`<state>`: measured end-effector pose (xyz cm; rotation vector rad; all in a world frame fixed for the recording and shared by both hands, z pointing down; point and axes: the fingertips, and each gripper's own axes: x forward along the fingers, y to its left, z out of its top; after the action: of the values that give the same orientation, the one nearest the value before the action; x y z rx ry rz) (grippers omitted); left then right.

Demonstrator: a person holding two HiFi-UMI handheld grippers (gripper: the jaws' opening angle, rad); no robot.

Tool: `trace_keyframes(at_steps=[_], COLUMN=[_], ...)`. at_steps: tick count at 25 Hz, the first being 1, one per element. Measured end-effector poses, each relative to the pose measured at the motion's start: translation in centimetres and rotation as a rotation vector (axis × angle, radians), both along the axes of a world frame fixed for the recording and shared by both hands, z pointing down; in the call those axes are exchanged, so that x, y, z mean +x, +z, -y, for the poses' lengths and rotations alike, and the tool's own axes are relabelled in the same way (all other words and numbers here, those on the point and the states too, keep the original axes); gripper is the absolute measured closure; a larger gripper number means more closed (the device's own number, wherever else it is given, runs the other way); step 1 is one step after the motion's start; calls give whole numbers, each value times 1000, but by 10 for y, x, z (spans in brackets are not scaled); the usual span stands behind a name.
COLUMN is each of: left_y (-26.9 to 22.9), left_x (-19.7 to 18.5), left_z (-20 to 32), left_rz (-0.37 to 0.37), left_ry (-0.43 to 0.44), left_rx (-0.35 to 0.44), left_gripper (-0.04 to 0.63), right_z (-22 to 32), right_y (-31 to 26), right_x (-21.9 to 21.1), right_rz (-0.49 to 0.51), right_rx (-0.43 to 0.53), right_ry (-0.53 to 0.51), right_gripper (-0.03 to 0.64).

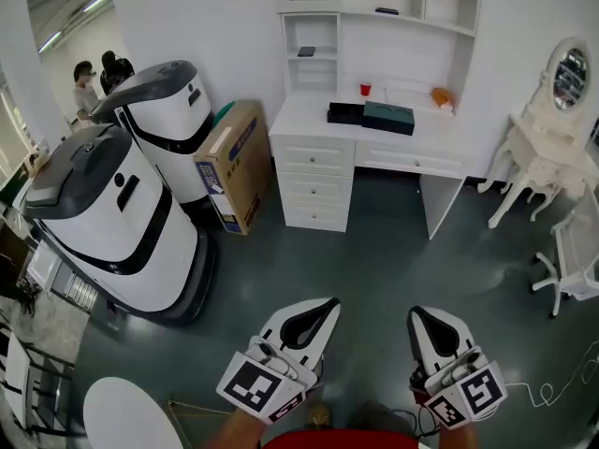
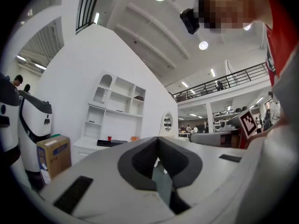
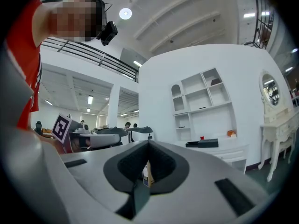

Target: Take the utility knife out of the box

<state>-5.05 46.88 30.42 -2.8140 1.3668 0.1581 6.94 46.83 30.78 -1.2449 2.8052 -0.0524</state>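
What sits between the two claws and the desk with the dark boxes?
Head view: only bare grey floor separates left claw and right claw from the white desk holding the dark boxes.

Open grey floor (image 1: 374, 260) straight ahead up to the white table (image 1: 314, 120): free passage. Left flank blocked by a cardboard carton (image 1: 232, 165) just beside the table and two large white machines (image 1: 117, 218). Right flank narrowed by a white vanity (image 1: 538, 152), a chair (image 1: 573, 260) and a loose cable (image 1: 562, 386). Table top partly taken by two dark boxes (image 1: 388, 118) and a red cup (image 1: 365, 89); shelving (image 1: 374, 7) above.
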Motion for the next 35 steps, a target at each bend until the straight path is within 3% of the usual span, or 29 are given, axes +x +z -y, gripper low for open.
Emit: trace_keyframes(at_steps=[11,27,35], left_y=[5,-13,-13], left_x=[-39,-28,-40], left_z=[92,369,454], left_rz=[7,64,96], left_ry=[-37,-151,-177], left_rx=[-7,22,20], left_gripper=[572,572,572], right_z=[90,364,443], right_y=[7,-10,-12], right_x=[-20,1,-8], right_rz=[15,19,9], right_rx=[-18,33,26], right_ry=[-9,-101,-131], right_gripper=[617,617,615])
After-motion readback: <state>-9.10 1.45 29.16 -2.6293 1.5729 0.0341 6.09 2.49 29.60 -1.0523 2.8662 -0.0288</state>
